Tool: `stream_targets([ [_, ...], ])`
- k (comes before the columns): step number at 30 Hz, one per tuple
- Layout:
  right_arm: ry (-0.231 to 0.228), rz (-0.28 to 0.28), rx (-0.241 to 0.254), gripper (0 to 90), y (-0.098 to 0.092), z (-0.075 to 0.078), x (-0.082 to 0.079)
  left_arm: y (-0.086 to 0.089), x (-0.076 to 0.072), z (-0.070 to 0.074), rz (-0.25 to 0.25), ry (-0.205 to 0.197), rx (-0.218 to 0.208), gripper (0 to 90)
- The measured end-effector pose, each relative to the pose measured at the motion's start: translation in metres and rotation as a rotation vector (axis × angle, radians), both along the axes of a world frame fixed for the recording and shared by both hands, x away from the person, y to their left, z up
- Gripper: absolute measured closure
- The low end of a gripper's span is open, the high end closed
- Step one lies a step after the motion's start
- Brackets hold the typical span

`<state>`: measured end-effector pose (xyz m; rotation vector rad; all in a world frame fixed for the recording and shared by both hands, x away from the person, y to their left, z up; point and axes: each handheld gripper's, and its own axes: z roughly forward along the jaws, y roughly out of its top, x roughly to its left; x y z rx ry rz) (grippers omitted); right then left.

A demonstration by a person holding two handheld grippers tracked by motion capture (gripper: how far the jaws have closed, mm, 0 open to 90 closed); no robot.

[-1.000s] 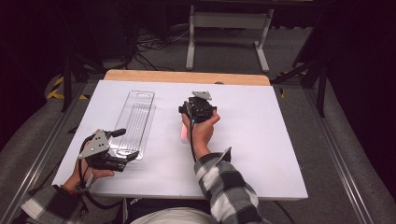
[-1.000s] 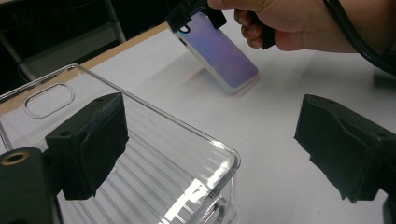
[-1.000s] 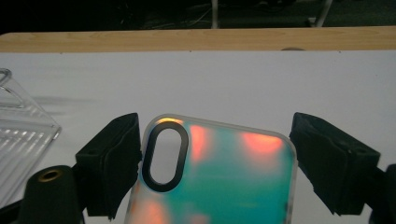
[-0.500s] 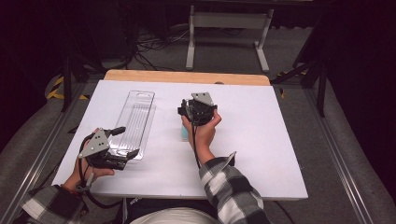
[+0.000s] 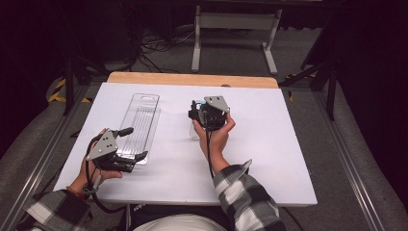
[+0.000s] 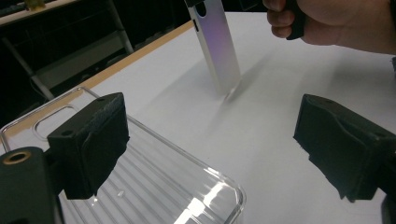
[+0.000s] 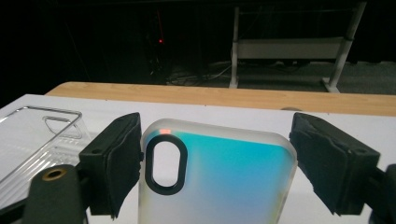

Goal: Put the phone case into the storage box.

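A frosted phone case (image 7: pixel 219 182) with a teal sheen and a black-ringed camera cutout sits between the jaws of my right gripper (image 7: pixel 217 158). Those jaws have just been closing and both pads press its edges. In the high view that gripper (image 5: pixel 197 118) is at mid-table, the case (image 5: pixel 193 132) hanging below it. From the left gripper view the case (image 6: pixel 217 51) slants down, its lower end at the table. My left gripper (image 5: pixel 138 143) stands open at the near end of a clear ribbed plastic tray (image 5: pixel 142 115). One jaw is over the tray (image 6: pixel 163 186), the other over bare table.
The white tabletop (image 5: pixel 269 144) has a wooden strip (image 5: pixel 192 79) along its far edge. Behind it stand a metal frame (image 5: pixel 231 21) and cables on a dark floor. The tray (image 7: pixel 32 135) lies to the left of the held case.
The right hand has risen a little and turned with the case, whose lower end now shows beneath the gripper. The left hand and the tray have stayed put.
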<state>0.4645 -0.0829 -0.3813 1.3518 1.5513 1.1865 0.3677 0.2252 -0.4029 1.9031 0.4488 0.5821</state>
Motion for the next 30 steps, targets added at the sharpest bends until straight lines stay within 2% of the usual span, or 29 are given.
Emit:
stream_targets([
  [8, -0.067, 0.029, -0.003, 18.9, -0.004, 0.006, -0.015, -0.012, 0.004, 0.004, -0.003, -0.008, 0.005, 10.5],
  [11, -0.096, 0.042, -0.029, 18.9, -0.002, 0.008, -0.022, -0.021, 0.007, 0.006, -0.008, -0.011, 0.004, 10.6],
  [19, -0.127, 0.091, -0.034, 18.9, 0.002, 0.015, -0.036, -0.049, 0.012, 0.008, -0.018, -0.021, 0.037, 11.4],
  [24, -0.14, 0.116, -0.033, 18.9, 0.003, 0.02, -0.043, -0.061, 0.019, 0.009, -0.01, 0.004, 0.03, 11.9],
  [26, -0.14, 0.123, -0.034, 18.9, 0.004, 0.022, -0.045, -0.063, 0.022, 0.01, -0.036, 0.012, 0.014, 11.9],
  [28, -0.144, 0.127, -0.036, 18.9, 0.004, 0.023, -0.047, -0.067, 0.024, 0.011, -0.032, 0.016, 0.014, 11.9],
  [30, -0.144, 0.136, -0.04, 18.9, 0.005, 0.025, -0.05, -0.071, 0.026, 0.013, -0.056, 0.033, 0.007, 13.6],
])
